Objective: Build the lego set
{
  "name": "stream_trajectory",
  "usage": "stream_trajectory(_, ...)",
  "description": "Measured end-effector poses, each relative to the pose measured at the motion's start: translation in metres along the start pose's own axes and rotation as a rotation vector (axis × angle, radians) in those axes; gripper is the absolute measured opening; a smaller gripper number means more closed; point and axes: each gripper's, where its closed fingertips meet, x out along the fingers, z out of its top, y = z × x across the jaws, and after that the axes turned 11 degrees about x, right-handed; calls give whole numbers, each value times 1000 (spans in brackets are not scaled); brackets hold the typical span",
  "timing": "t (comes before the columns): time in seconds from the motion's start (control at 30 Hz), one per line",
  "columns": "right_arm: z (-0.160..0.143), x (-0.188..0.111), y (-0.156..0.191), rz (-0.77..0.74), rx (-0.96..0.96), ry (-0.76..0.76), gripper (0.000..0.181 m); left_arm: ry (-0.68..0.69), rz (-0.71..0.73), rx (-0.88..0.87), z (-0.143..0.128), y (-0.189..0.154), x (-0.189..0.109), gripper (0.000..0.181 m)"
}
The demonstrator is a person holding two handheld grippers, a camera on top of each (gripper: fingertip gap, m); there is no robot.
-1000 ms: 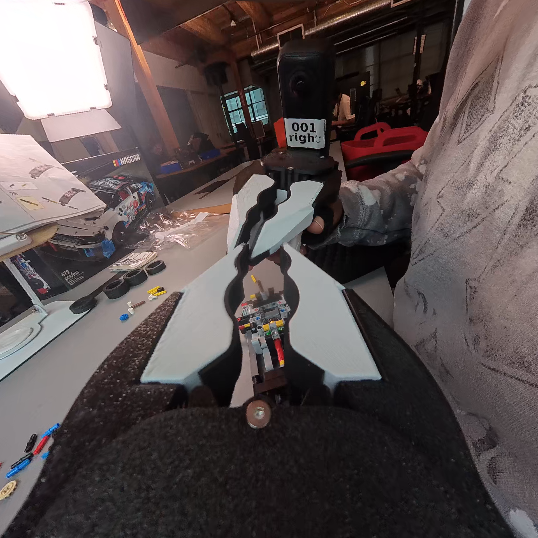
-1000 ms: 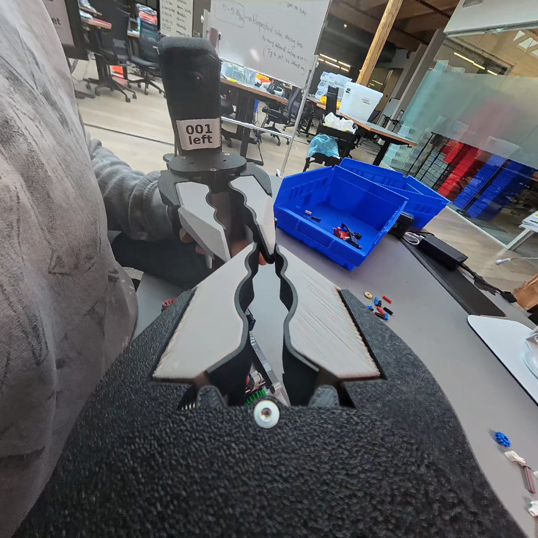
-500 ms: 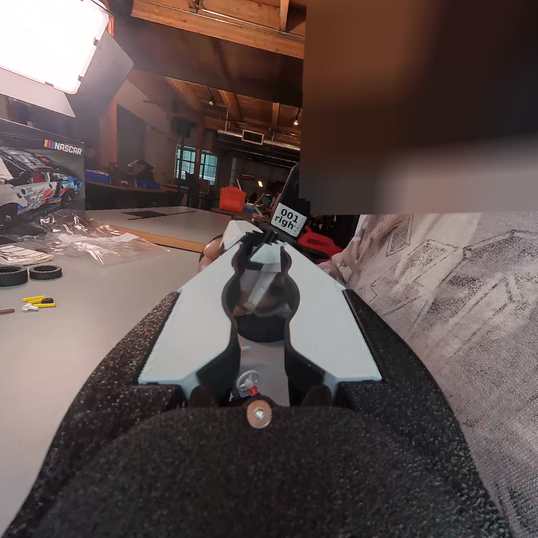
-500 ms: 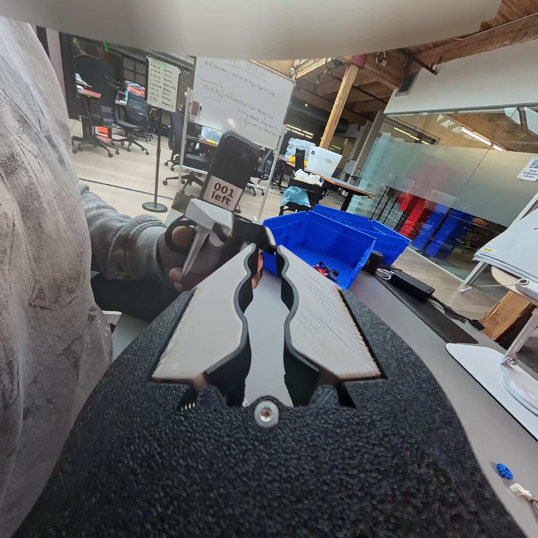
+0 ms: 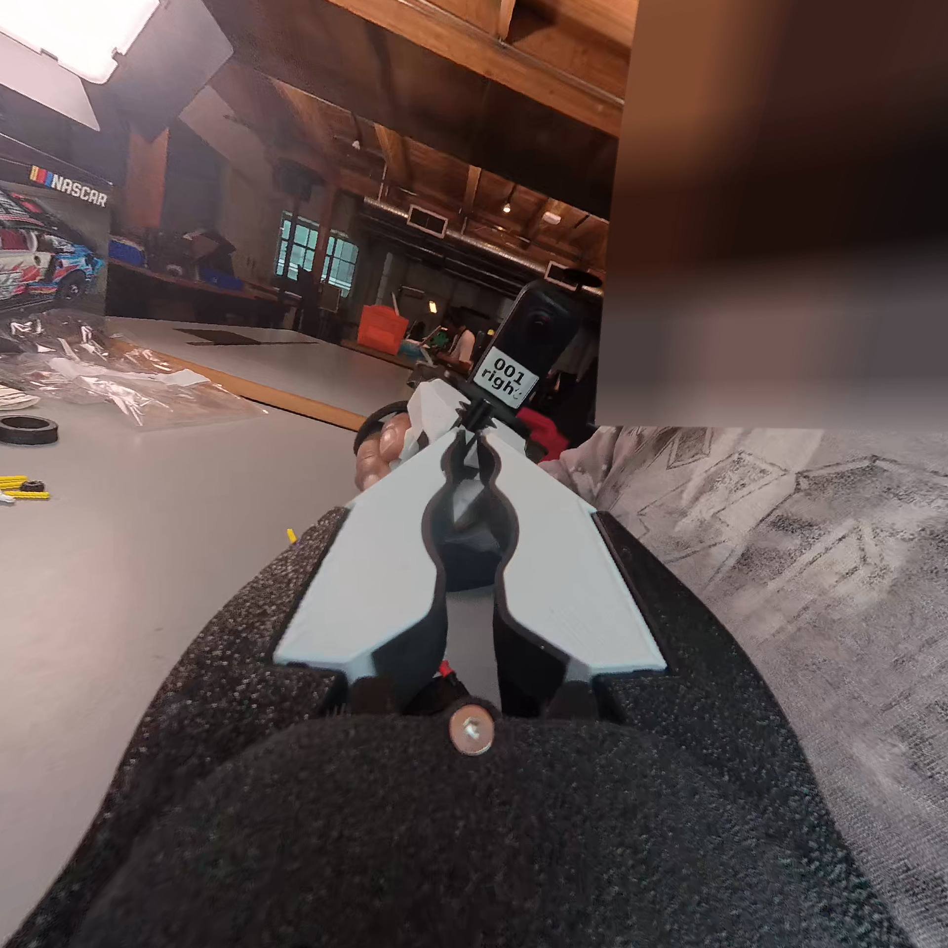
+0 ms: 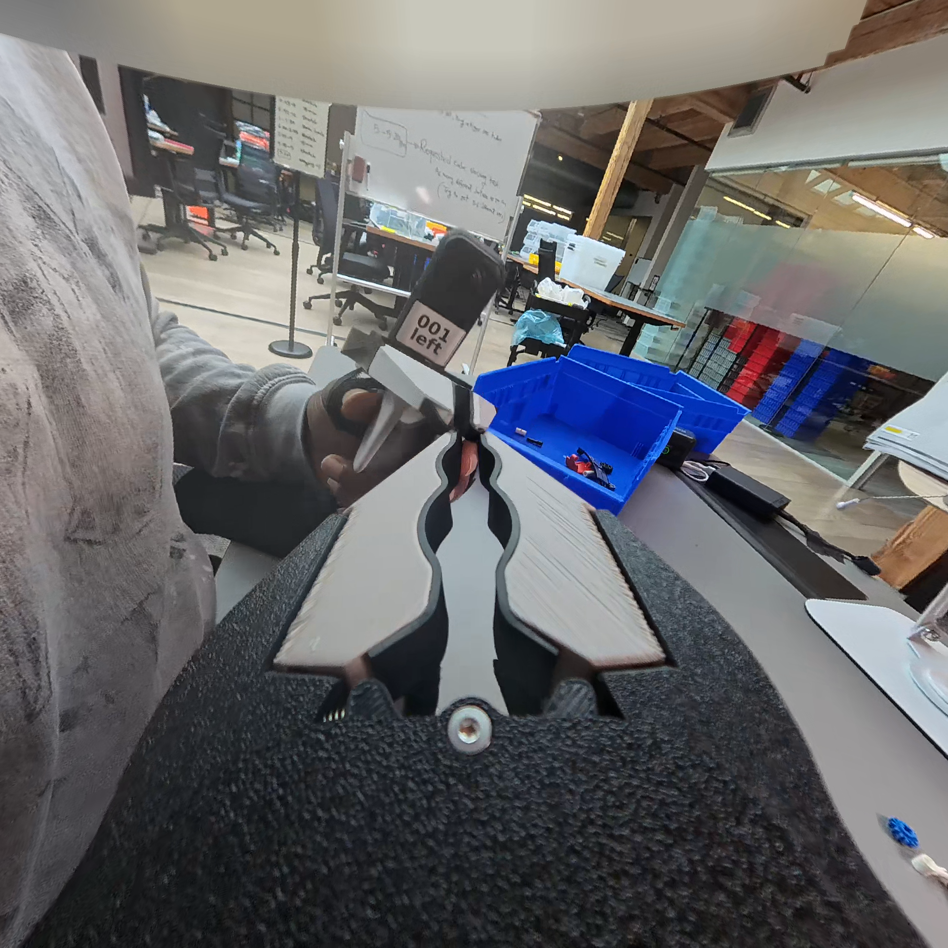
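My left gripper (image 5: 473, 443) has its white fingers closed at the tips on a small black ridged Lego piece (image 5: 474, 418) that sticks up from them. My right gripper (image 6: 468, 438) meets it tip to tip. Its jaws stand a narrow gap apart, right at the same black piece (image 6: 463, 410). I cannot tell whether they grip it. In the left wrist view the right gripper's labelled body (image 5: 505, 379) sits just behind the piece. A red bit of the Lego model (image 5: 445, 667) shows under my left fingers; the rest of the model is hidden.
A blue bin (image 6: 574, 441) with a few loose parts stands ahead on the right. A power brick and cable (image 6: 749, 487), a white stand base (image 6: 872, 646) and a blue gear (image 6: 903, 831) lie nearby. On the left are a black tyre (image 5: 28, 430), yellow pins (image 5: 20, 487) and plastic bags (image 5: 128, 379). My two grippers' fingertips are within a few centimetres of each other. The blue gear (image 6: 903, 831) is about 35 cm from both grippers' fingertips.
Both grippers tilted up from the table. The model seen between my left fingers dropped almost out of view. My left jaws went from wide apart to closed on the black piece.
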Motion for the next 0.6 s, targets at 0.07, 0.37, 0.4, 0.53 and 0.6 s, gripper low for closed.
stream_trajectory(0.07, -3, 0, -2, 2, 19, 23, 0, 57, 29, 81, -2, 3, 0, 0)
stream_trajectory(0.37, 1, 3, 0, -14, -34, 19, 3, 144, 38, 537, 0, -7, -3, 0)
stream_trajectory(0.4, 1, 2, -1, -4, -22, 15, 8, 145, 44, 565, 1, -7, -3, 2)
stream_trajectory(0.53, 0, -5, -8, -6, 32, 7, 11, 148, 95, 601, 3, 1, -9, 7)
stream_trajectory(0.6, -4, -9, -13, -22, 71, 16, 13, 186, 150, 655, -1, 10, -11, 15)
